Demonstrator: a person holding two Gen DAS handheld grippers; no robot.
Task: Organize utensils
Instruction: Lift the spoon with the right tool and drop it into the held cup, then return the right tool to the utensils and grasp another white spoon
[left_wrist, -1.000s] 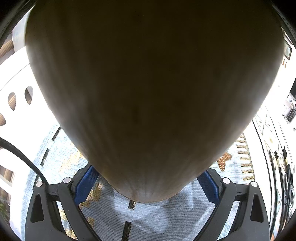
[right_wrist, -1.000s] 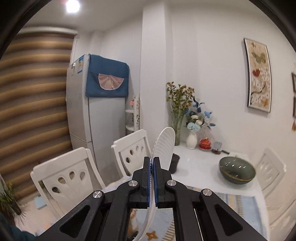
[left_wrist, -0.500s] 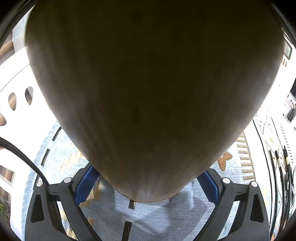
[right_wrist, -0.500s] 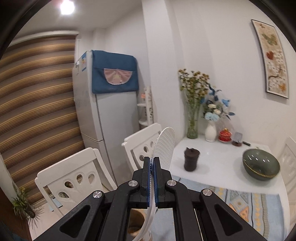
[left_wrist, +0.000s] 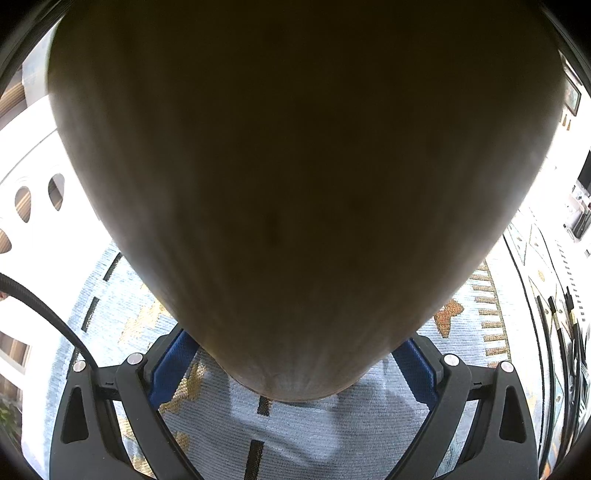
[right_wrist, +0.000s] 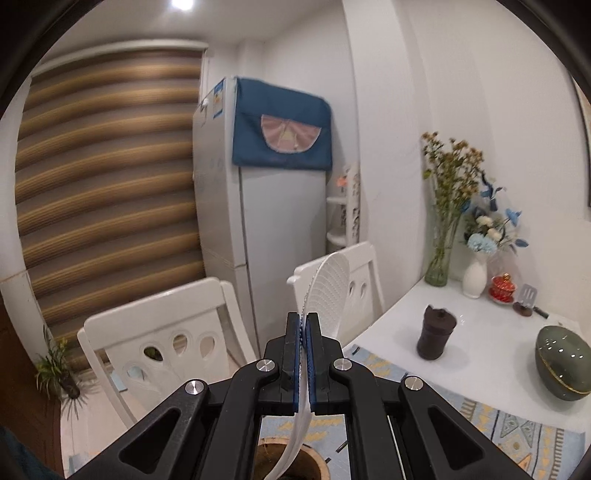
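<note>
the right gripper (right_wrist: 303, 325) jaws clench the white slotted spoon (right_wrist: 330, 284) by its thin handle; it looks light, stiff, slippery; the left gripper (left_wrist: 295, 373) jaws grasp a wooden holder (left_wrist: 295, 166)

No legible text; fridge (right_wrist: 236, 206) sticker perhaps printed, too blurred

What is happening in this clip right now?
A person works two handheld tools over a white dining table with a pale blue patterned placemat. The right tool is shut on the handle of a white plastic dimpled rice paddle, held edge-up in the air. The left tool grips a large brown wooden container that fills its view. The paddle is not yet put away.
</note>
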